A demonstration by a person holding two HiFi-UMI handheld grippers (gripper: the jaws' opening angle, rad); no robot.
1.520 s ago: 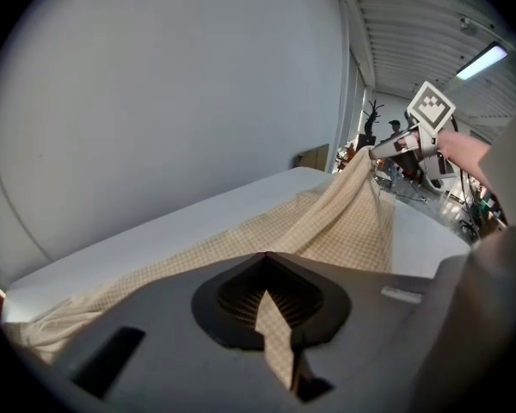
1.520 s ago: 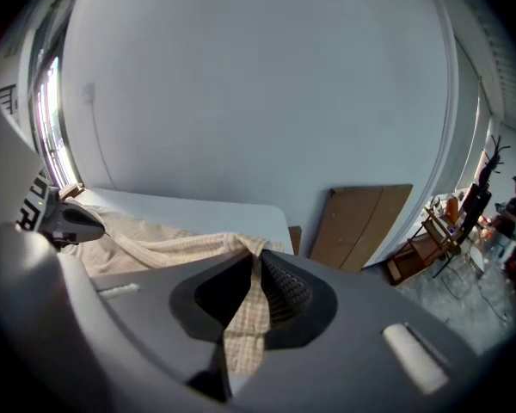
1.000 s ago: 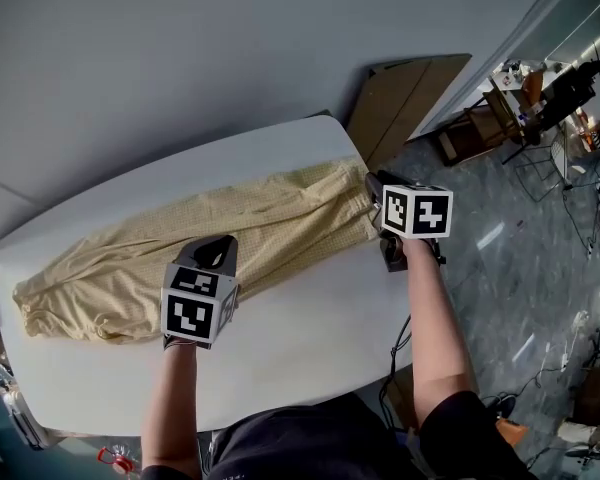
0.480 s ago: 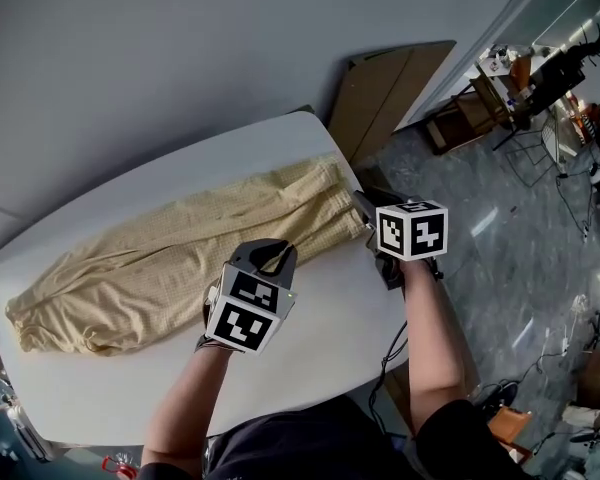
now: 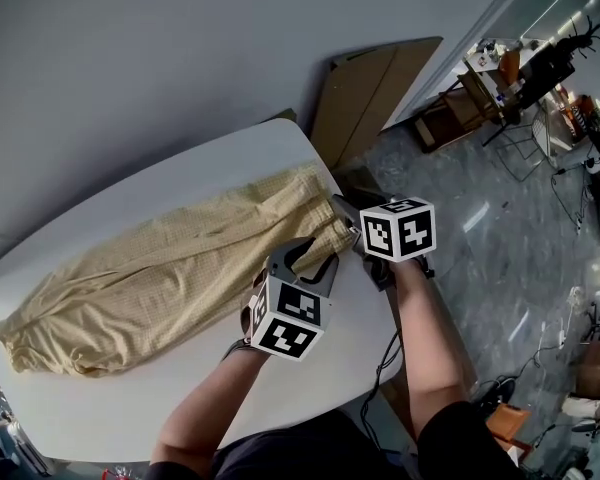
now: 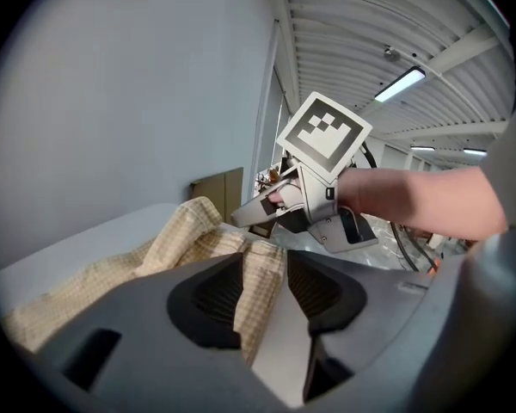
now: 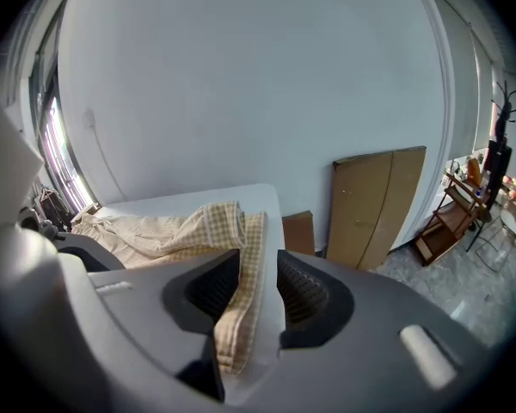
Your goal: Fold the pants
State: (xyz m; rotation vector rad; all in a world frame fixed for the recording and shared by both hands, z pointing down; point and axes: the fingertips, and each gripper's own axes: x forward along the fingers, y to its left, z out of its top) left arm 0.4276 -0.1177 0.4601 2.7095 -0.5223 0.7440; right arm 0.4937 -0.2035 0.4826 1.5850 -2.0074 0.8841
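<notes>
Yellow checked pants [image 5: 170,268] lie stretched across the white table [image 5: 100,408], waist at the right end. My left gripper [image 5: 315,258] is at the near waist corner. In the left gripper view its jaws [image 6: 265,265] are opening, with the waistband [image 6: 260,274] between them and a gap beside the cloth. My right gripper [image 5: 345,211] is at the far right waist edge. Its jaws [image 7: 258,274] are opening too, and the waistband hem [image 7: 245,282] lies loose between them. The right gripper [image 6: 305,205] also shows just ahead in the left gripper view.
A flat cardboard sheet [image 5: 365,88] leans on the wall beyond the table's right end. The table edge [image 5: 375,298] drops to grey floor right beside both grippers. Shelves and clutter [image 5: 520,78] stand at the far right.
My left gripper has travelled right along the pants' near edge, from the middle to the waist, and its jaws have parted. The right gripper stayed at the waist.
</notes>
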